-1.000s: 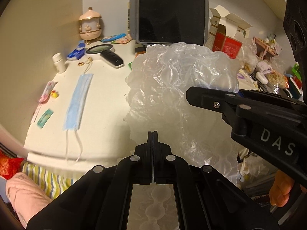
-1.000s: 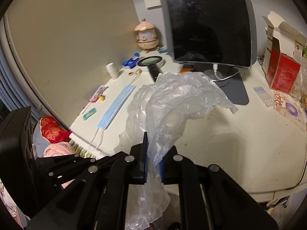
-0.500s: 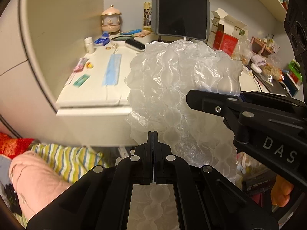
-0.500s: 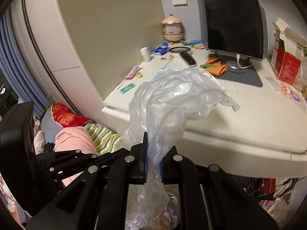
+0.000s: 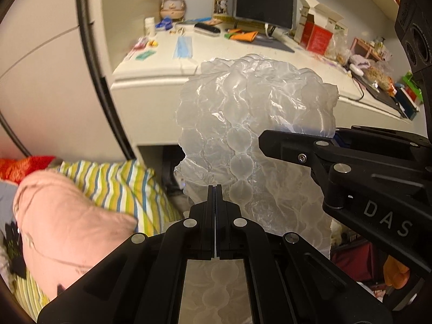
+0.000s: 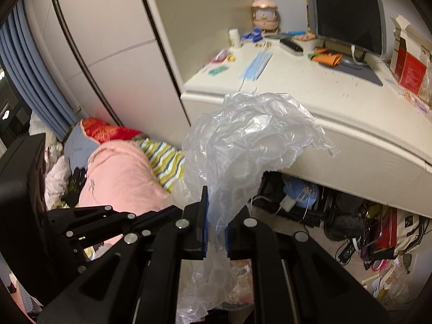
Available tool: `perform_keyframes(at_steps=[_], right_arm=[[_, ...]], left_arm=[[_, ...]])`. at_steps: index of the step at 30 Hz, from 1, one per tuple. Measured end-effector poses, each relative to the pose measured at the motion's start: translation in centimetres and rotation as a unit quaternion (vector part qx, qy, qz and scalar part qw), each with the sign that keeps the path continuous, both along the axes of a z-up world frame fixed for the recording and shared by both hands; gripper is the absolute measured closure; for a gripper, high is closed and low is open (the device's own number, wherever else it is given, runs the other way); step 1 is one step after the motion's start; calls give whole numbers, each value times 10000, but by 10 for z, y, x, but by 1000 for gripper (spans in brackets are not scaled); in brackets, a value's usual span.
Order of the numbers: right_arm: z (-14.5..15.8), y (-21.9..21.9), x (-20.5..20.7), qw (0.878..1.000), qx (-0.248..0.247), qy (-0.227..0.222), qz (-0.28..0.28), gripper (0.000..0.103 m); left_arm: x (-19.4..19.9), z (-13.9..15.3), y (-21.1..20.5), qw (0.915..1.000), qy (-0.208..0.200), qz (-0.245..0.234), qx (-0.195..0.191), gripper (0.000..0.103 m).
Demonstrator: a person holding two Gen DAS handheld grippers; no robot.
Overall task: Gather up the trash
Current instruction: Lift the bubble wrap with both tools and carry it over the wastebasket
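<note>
The right gripper (image 6: 216, 232) is clamped on a crumpled sheet of bubble wrap (image 6: 251, 145). The left gripper (image 5: 215, 210) is pressed together, probably pinching the sheet's edge. Both have pulled back from the desk (image 6: 337, 113), so the wrap now hangs beyond the edge, ready for binning.

- Looks like a bedroom w/ a work corner, in a home.
- White desk (image 6: 310, 91) by the wall, w/ a dark computer screen (image 6: 348, 10) on it.
- Lots of small stuff on the desk: blue face mask (image 6: 256, 66), pill bottle (image 6: 235, 37), pink music box (image 6: 266, 13), open red box (image 6: 410, 62).
- Soft things lie low beside the desk: pink pillow (image 6: 121, 175), striped cloth (image 6: 164, 162), red cushion (image 6: 108, 131).
- Blue curtain (image 6: 27, 75) hangs at the side.
- Wires and bags sit under the desk (image 6: 378, 237).
</note>
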State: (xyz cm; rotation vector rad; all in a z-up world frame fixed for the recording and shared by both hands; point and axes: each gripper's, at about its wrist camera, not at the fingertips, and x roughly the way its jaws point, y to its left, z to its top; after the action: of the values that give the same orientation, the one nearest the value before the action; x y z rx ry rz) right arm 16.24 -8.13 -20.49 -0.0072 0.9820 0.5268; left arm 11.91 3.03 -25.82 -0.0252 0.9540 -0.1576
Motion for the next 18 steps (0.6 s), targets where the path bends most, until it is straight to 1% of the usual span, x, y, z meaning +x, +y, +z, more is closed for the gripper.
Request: perform_keyframes(at_steps=[3,9,13,18], right_arm=[[-15,5,-10,9998,-103,137,107,92],[-49,8,-28,9981,-174,513,283,92],[-81,5,-41,9951,-316,845,400,92],[-125,1,-60,9890,-493,1274,569,92]], left_arm=[[-12,-13,5,9999,138,57,-13,103],[-28,-51,6,9981,580,200,-85,103],[-40,-83,-1,9953,939,221,-109,103],[-59,-133,-9,9890,1448,274,-148,103]])
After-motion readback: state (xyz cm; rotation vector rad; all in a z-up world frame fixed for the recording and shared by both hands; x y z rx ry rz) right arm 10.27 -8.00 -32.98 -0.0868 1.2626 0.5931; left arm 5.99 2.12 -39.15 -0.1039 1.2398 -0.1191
